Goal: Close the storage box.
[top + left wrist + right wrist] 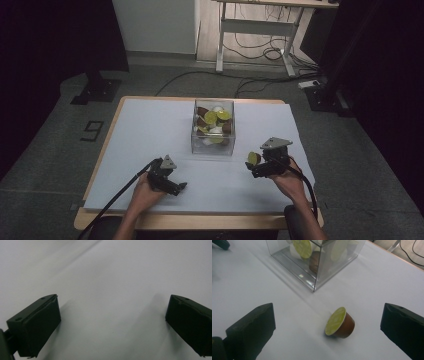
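Lying on its side near the clear box (317,262), the coffee capsule (340,323) looks light, stiff and apt to roll. Take it across its brown body. Both the right gripper (328,327) and the left gripper (112,325) stand with jaws wide open, holding nothing.

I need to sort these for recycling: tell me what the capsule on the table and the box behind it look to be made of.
Capsule: likely thin plastic or aluminium, with a smooth brown cup that has a faint sheen and a matte yellow-green lid that looks like foil. It lies on its side.
Box: clear rigid plastic, probably acrylic, with see-through walls, sharp glossy edges and bright reflections. More capsules show inside.
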Demonstrator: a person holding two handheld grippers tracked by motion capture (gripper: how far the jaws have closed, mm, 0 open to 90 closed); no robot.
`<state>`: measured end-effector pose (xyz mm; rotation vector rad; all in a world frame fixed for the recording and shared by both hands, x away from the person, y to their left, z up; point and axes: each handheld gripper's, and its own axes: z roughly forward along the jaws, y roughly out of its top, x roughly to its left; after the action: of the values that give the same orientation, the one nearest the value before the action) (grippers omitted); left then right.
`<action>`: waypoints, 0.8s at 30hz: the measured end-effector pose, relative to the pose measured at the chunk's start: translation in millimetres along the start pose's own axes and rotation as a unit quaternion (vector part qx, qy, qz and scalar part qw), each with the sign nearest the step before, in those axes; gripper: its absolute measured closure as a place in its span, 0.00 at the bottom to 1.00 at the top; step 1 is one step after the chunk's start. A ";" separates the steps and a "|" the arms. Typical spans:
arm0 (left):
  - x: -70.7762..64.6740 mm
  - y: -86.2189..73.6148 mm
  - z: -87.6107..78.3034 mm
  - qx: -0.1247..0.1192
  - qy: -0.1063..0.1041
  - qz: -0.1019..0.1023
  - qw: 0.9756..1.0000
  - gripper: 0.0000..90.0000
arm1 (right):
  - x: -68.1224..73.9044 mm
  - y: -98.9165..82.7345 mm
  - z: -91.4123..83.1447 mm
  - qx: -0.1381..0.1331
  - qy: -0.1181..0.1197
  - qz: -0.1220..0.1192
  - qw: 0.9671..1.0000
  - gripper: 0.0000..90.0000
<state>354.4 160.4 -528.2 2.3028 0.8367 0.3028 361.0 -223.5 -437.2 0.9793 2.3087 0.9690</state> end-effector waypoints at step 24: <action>-0.3 -0.1 0.1 -0.001 0.001 -0.001 1.000 0.00 | -15.3 -53.1 33.9 0.043 -0.014 0.049 0.998 0.00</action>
<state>354.2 160.2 -528.3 2.3007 0.8397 0.3043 368.9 -247.1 -497.0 1.1429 2.3161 0.8938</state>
